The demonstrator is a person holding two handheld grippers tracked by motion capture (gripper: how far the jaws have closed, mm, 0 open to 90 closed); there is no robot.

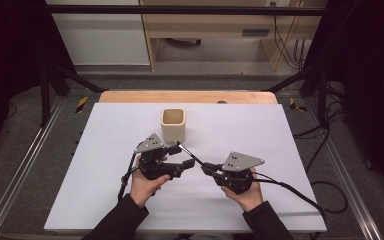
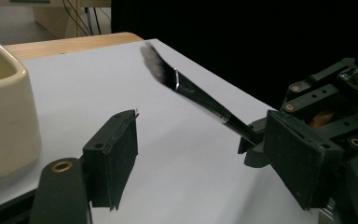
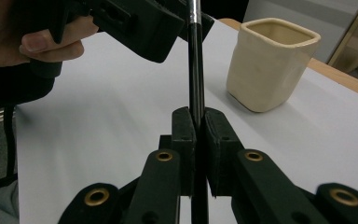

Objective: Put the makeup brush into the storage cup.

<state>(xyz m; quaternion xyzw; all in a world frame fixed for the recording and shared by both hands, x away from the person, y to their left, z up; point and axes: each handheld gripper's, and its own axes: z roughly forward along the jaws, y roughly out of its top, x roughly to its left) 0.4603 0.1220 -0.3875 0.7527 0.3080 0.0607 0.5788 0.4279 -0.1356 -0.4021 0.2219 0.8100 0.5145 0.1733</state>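
Pinching a brush (image 1: 190, 153) by its handle, the right tool (image 3: 196, 122) points it toward the cup (image 1: 173, 125) at 11 o'clock; the left tool (image 2: 205, 154) gapes empty. Tilting could slip the thin handle.

Wooden shelving (image 1: 215, 30) (grey floor (image 1: 190, 82)) beyond

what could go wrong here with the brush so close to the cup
The right gripper pinches the brush only near the handle's end, so it may pivot or slip. The bristle end passes close by the open left gripper, which might bump it. If the brush comes in at a slant, its tip might catch the rim of the cup and tip it.
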